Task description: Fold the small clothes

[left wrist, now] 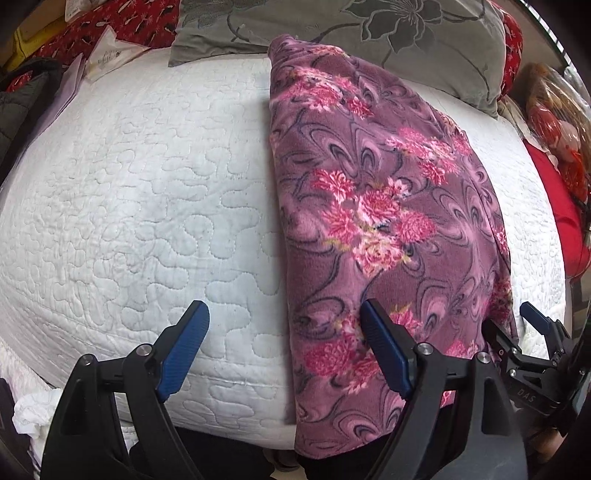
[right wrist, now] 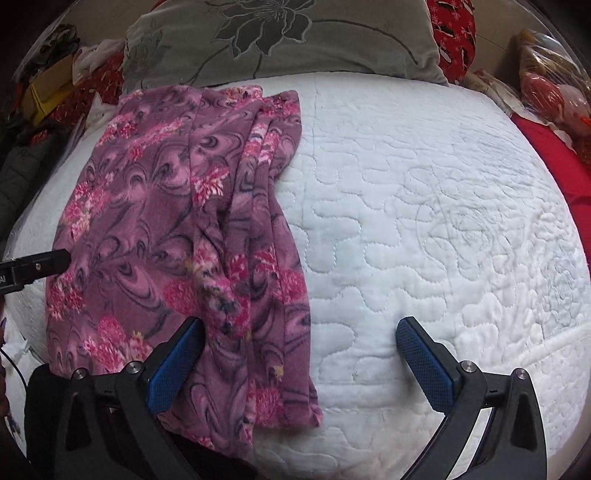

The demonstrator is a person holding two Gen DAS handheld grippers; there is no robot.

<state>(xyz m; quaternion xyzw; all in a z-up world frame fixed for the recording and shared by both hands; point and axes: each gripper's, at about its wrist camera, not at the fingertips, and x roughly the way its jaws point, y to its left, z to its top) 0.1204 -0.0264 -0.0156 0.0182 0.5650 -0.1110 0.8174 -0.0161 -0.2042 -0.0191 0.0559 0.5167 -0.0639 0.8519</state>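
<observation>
Purple flowered fleece, the garment [left wrist: 388,221] lies in a long narrow strip on the bed's white quilt [left wrist: 147,206], its near end hanging over the edge. I judge the lengthwise fold done, the crosswise folds left. My left gripper [left wrist: 284,347] and right gripper [right wrist: 299,354] have jaws spread, pinching nothing. Beyond sit a grey pillow [right wrist: 280,40] and red bedding [left wrist: 122,22].

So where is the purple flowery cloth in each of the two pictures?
Left wrist view: the purple flowery cloth lies right of centre, running from the top down to the near edge of the bed.
Right wrist view: the same cloth lies left of centre, on the white quilt.
Shared landmark: the grey flowered pillow behind the cloth's far end.
</observation>
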